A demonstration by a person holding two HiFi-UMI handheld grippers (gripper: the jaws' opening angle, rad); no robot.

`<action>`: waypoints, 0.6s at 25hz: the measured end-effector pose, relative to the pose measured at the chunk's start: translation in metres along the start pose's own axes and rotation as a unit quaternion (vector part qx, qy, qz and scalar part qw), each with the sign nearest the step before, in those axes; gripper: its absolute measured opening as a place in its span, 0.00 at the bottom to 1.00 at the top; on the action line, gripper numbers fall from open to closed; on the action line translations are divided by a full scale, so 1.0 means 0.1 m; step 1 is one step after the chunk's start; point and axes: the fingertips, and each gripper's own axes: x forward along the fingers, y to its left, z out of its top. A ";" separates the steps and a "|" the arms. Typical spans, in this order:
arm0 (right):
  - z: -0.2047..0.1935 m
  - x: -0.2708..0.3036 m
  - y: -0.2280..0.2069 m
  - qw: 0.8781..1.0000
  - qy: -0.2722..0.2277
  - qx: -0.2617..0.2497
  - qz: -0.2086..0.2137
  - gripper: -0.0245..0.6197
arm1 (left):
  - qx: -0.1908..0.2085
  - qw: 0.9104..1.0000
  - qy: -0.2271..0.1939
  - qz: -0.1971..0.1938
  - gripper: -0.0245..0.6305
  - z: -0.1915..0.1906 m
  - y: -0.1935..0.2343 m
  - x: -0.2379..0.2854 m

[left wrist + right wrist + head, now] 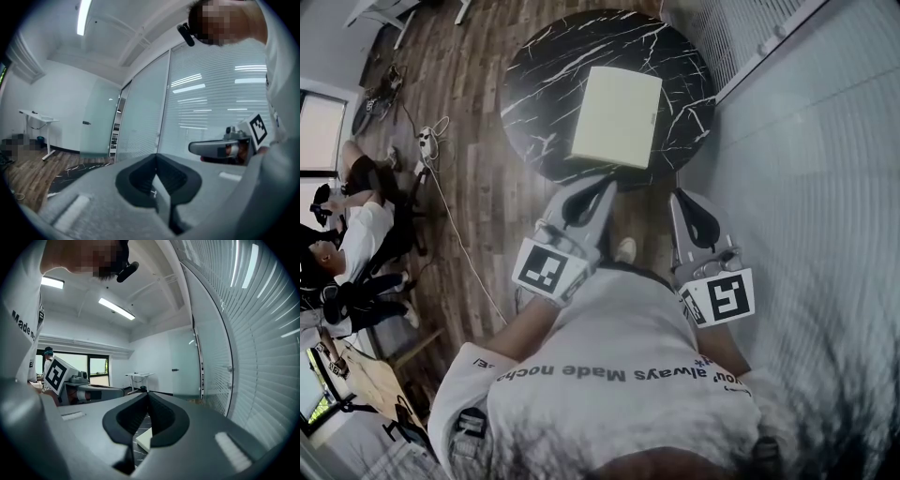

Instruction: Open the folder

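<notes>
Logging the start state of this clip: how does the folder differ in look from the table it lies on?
Shape: the folder is rectangular, the table is round.
Colour: the folder is a plain pale yellow, the table is black with white veins.
Size: the folder covers only a part of the table top, with dark surface showing on every side.
Shared: both are flat, and the folder lies closed on the table.
</notes>
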 end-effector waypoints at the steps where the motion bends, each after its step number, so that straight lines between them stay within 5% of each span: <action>1: 0.01 0.09 -0.02 1.000 0.001 0.000 -0.001 0.04 | -0.002 1.000 0.000 -0.001 0.04 0.01 0.08 0.04; 15: 0.27 1.74 -0.12 0.999 0.018 -0.034 -0.006 0.04 | 0.002 0.999 -0.006 -0.033 0.04 0.29 1.47 0.58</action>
